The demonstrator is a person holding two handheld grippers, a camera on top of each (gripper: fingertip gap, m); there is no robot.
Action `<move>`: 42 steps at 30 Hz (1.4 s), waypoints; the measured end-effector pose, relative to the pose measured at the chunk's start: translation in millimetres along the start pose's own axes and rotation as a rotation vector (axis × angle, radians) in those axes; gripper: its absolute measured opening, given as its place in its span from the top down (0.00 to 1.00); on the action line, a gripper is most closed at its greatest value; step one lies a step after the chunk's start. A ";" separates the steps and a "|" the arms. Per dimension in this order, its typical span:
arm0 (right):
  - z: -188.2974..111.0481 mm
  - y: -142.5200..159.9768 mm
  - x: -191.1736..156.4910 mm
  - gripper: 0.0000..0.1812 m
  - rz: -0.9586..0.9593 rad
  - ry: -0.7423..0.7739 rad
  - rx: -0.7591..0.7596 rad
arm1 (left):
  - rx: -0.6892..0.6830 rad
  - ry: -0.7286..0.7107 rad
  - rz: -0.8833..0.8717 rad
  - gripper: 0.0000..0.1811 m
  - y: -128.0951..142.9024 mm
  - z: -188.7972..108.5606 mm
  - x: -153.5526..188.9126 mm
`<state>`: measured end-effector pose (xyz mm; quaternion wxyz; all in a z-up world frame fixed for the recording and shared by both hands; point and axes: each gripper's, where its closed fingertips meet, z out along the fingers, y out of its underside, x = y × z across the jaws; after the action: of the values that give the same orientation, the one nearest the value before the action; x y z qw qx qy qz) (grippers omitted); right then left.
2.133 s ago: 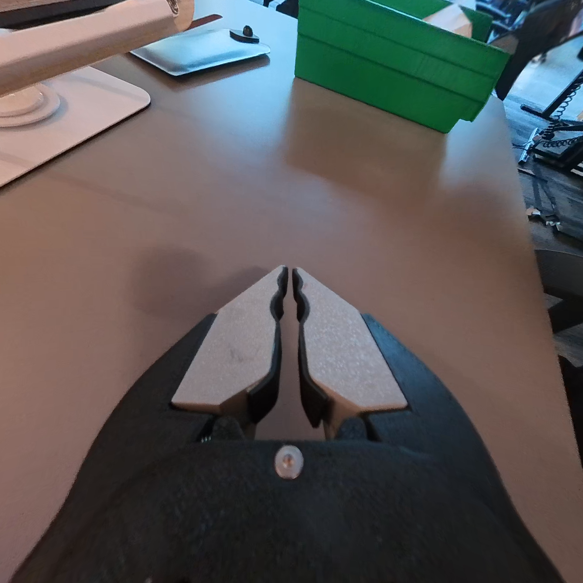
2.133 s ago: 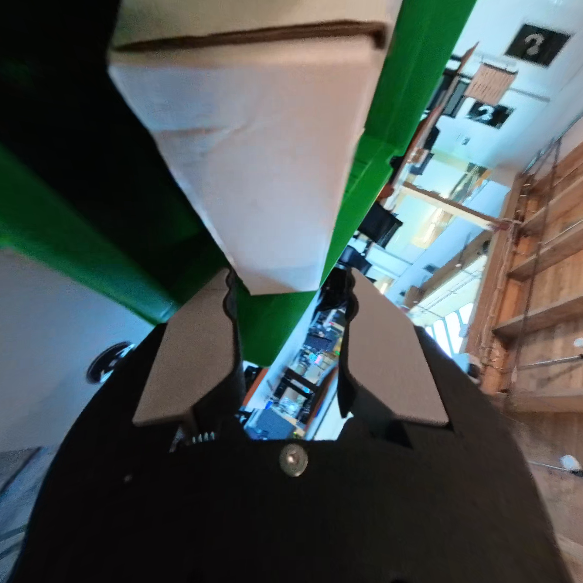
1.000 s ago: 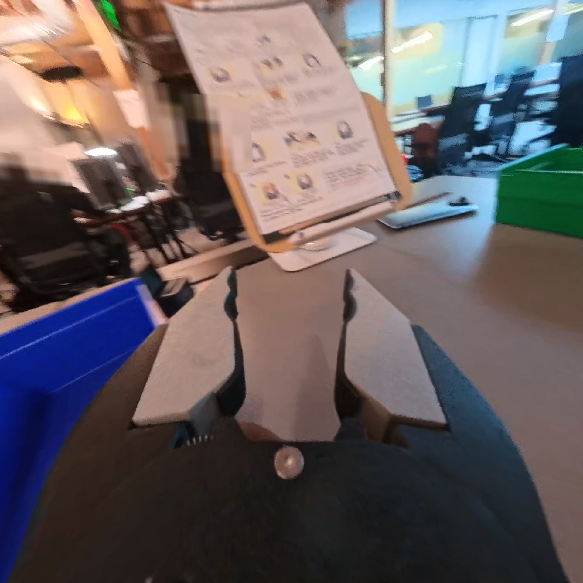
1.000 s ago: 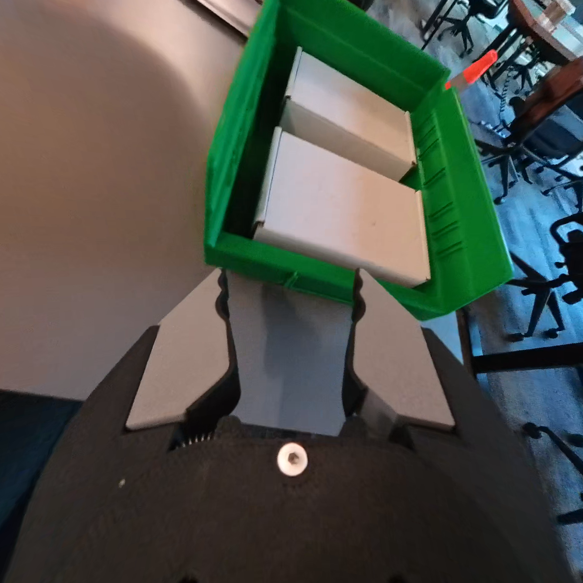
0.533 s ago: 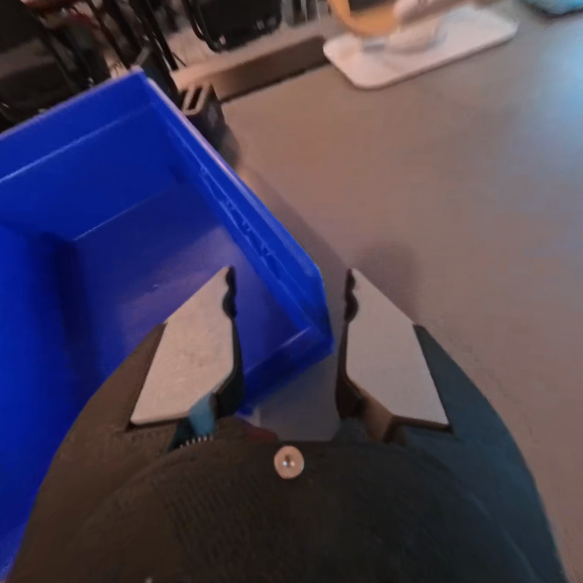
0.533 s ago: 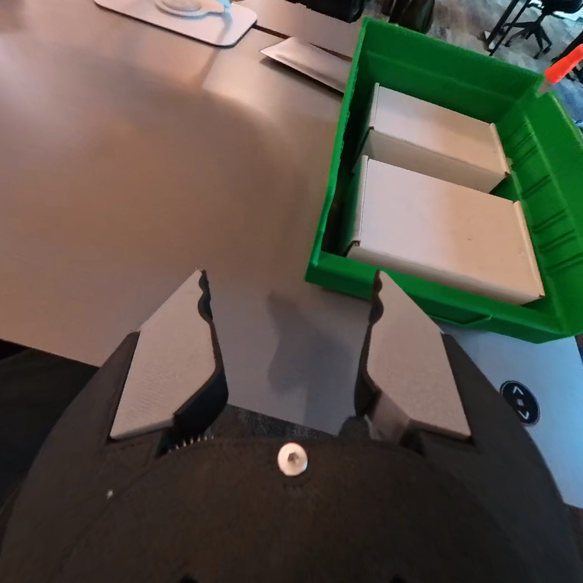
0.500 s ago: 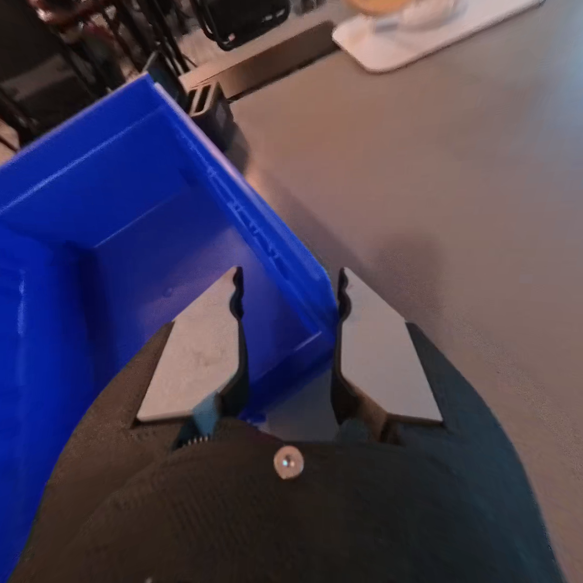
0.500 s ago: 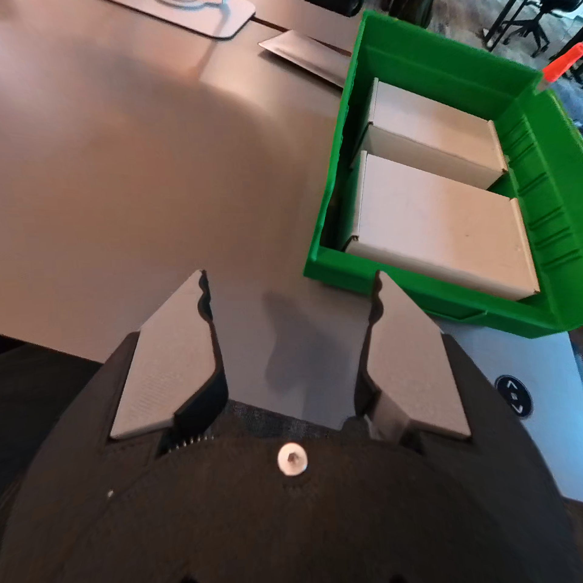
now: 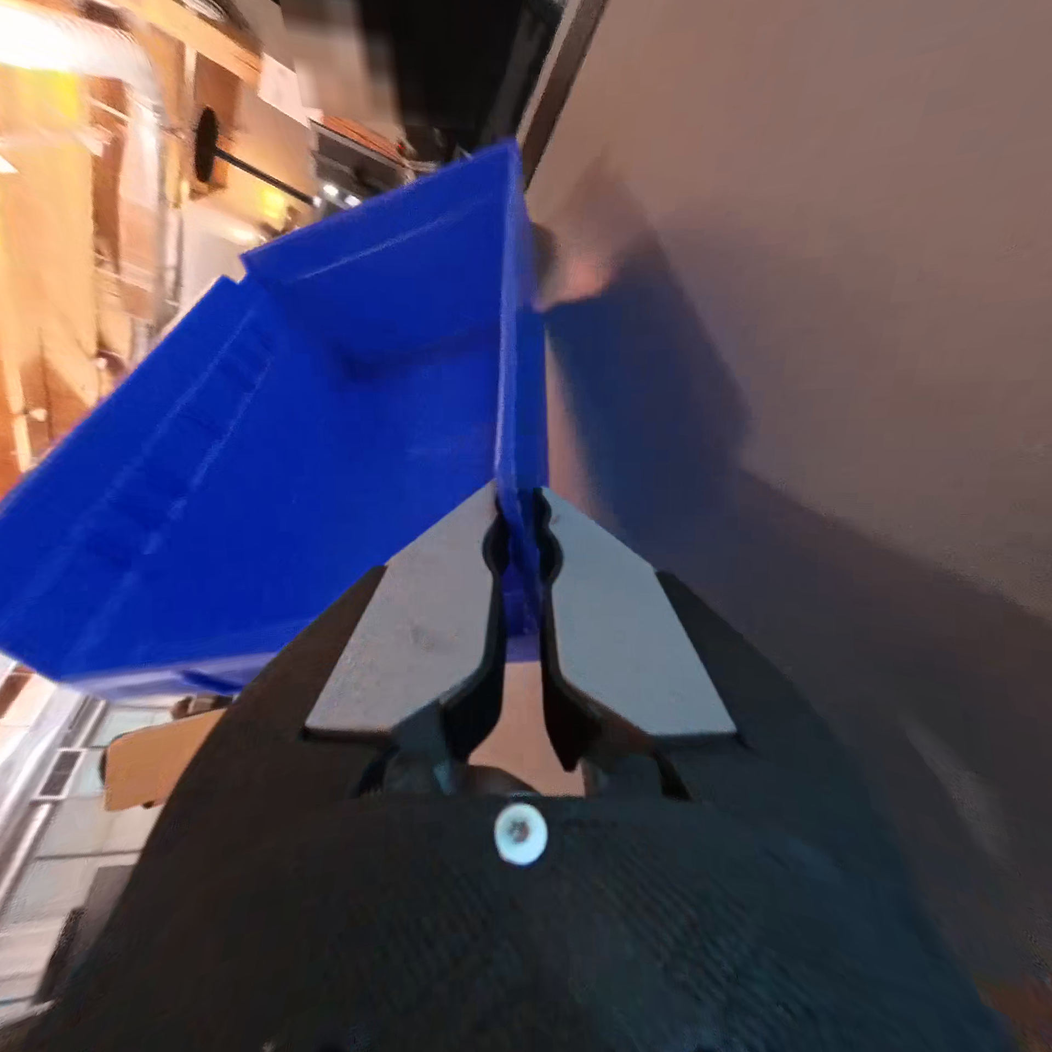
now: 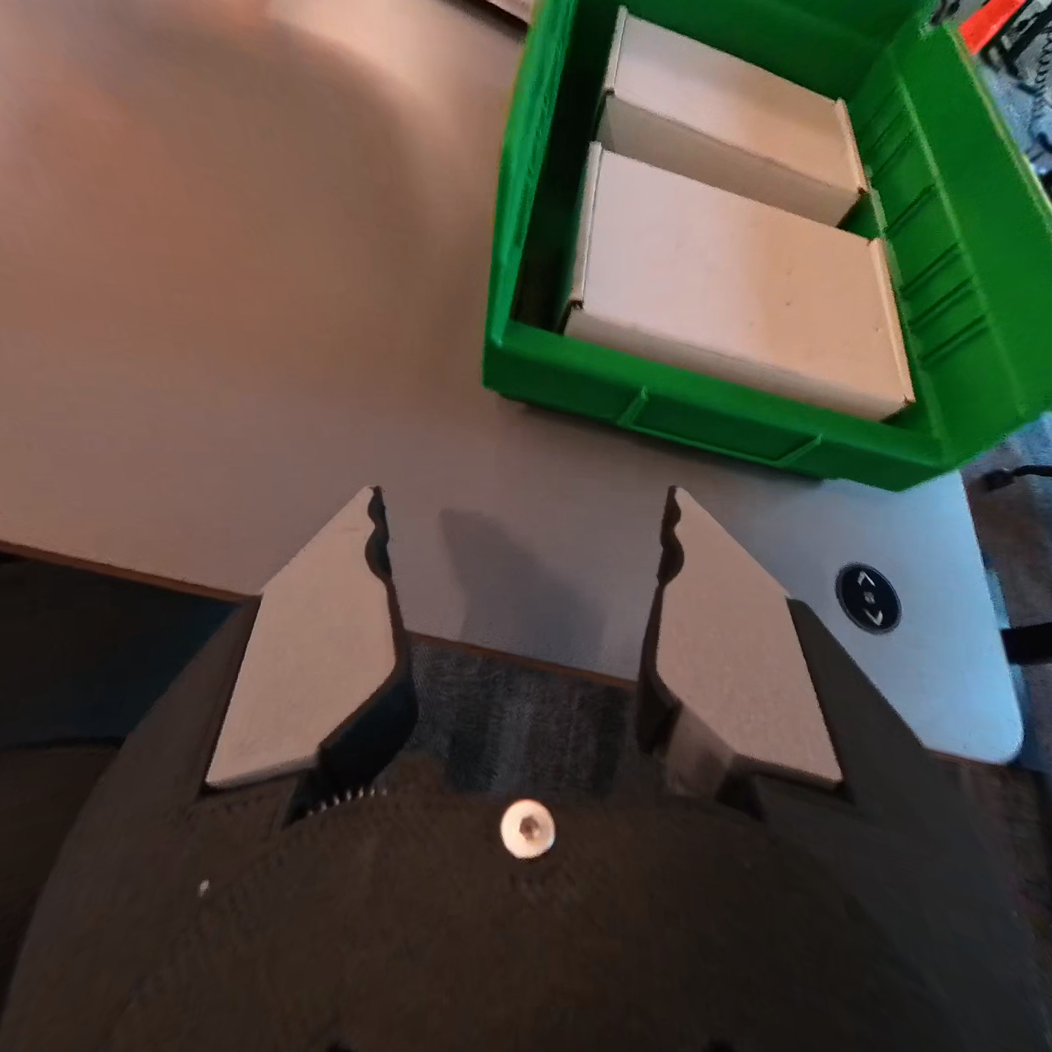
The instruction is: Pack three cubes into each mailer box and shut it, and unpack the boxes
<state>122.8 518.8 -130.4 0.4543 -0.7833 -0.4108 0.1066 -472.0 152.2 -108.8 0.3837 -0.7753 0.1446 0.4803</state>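
Blue bin (image 9: 319, 432) wall pinched in left gripper (image 9: 521, 506), jaws clamped on its rim, bin tilted beside the brown surface (image 9: 825, 239), view blurred. Right gripper (image 10: 524, 501) spread wide, holding nothing, above near surface edge (image 10: 227, 341). Farther right, green bin (image 10: 711, 418) on surface holds two closed white mailer boxes, near one (image 10: 734, 290) and far one (image 10: 728, 108), touching side by side.
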 end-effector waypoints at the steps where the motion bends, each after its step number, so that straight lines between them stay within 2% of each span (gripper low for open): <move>1: 2.2 -6.4 -4.1 0.47 0.006 -0.016 0.014 | 0.026 -0.018 -0.036 0.99 -0.5 -8.0 -2.9; 3: 9.3 -19.6 -13.4 0.47 0.005 -0.048 0.039 | 0.036 -0.047 -0.080 1.00 3.1 -19.2 -10.7; 7: 32.7 -39.1 -25.0 0.45 0.019 -0.070 0.053 | 0.140 -0.015 -0.297 0.99 -7.8 -35.4 -20.8; 10: 43.3 -51.1 -21.6 0.45 0.006 0.005 0.066 | 0.183 -0.045 -0.355 0.97 -16.2 -46.0 -34.5; 12: 47.6 -58.4 -15.3 0.45 -0.035 0.087 0.074 | 0.177 -0.039 -0.470 0.97 -10.7 -48.3 -45.1; 14: 54.9 -64.0 -16.5 0.45 -0.091 0.126 0.074 | 0.227 -0.035 -0.562 0.97 -7.2 -50.6 -54.9; 16: 66.3 -65.3 -15.1 0.54 -0.116 0.156 0.047 | 0.259 -0.031 -0.618 0.97 -8.3 -53.7 -62.8; 18: 76.9 -63.9 -7.9 0.68 -0.132 0.189 0.004 | 0.268 -0.044 -0.615 0.97 -11.8 -57.3 -70.8; 20: 78.8 -67.4 -1.8 0.96 -0.180 0.214 -0.004 | 0.289 -0.067 -0.608 0.98 -17.4 -63.1 -80.5; 23: 80.3 -71.2 -25.2 0.97 -0.098 0.061 -0.015 | 0.335 -0.097 -0.606 0.98 -29.1 -74.8 -97.3; 25: 77.3 -72.3 -41.4 0.97 -0.137 0.038 -0.038 | 0.362 -0.118 -0.607 0.98 -37.7 -81.1 -110.9; 28: 72.5 -79.4 -85.6 0.94 -0.199 -0.044 -0.055 | 0.392 -0.167 -0.633 0.98 -49.9 -79.3 -138.0; 32: 67.7 -94.9 -163.2 0.92 -0.301 -0.119 -0.066 | 0.437 -0.225 -0.707 0.98 -68.9 -84.6 -164.7; 42: 49.0 -146.8 -414.6 0.91 -0.548 -0.428 0.054 | 0.550 -0.193 -0.758 0.98 -91.5 -108.5 -168.7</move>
<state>-249.2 279.1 -126.3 0.3903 -0.5914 -0.6888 0.1533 -432.9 109.0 103.8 0.7343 -0.5952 -0.0628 0.3202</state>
